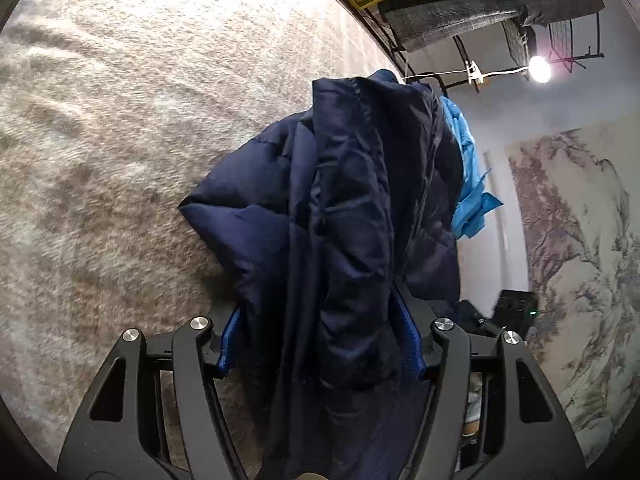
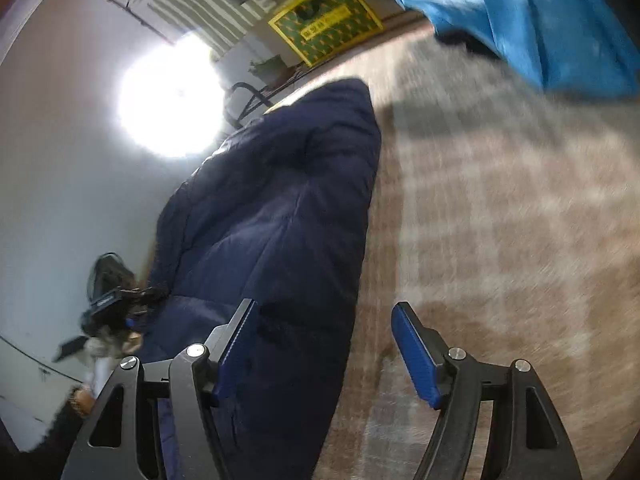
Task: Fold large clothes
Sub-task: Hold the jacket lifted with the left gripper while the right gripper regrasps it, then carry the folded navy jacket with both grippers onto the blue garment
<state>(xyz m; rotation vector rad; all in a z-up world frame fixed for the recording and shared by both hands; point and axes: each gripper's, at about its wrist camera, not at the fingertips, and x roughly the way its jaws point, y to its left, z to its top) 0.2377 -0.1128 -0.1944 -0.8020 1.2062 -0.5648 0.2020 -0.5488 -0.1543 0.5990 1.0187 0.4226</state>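
Judging by how it lies, you are partway through – the navy padded jacket [image 1: 352,216] is doubled into a long narrow bundle on the beige carpet [image 1: 100,160], not yet a compact stack. Your left gripper [image 1: 320,344] has fabric bunched between its jaws, but whether the pads press it I cannot tell. Your right gripper [image 2: 324,340] stands spread, pinching nothing, its left pad over the jacket's edge. One lengthwise fold looks done; a crosswise fold or two remains (the light blue garment [image 2: 540,20] beyond looks untouched) – so does tidying.
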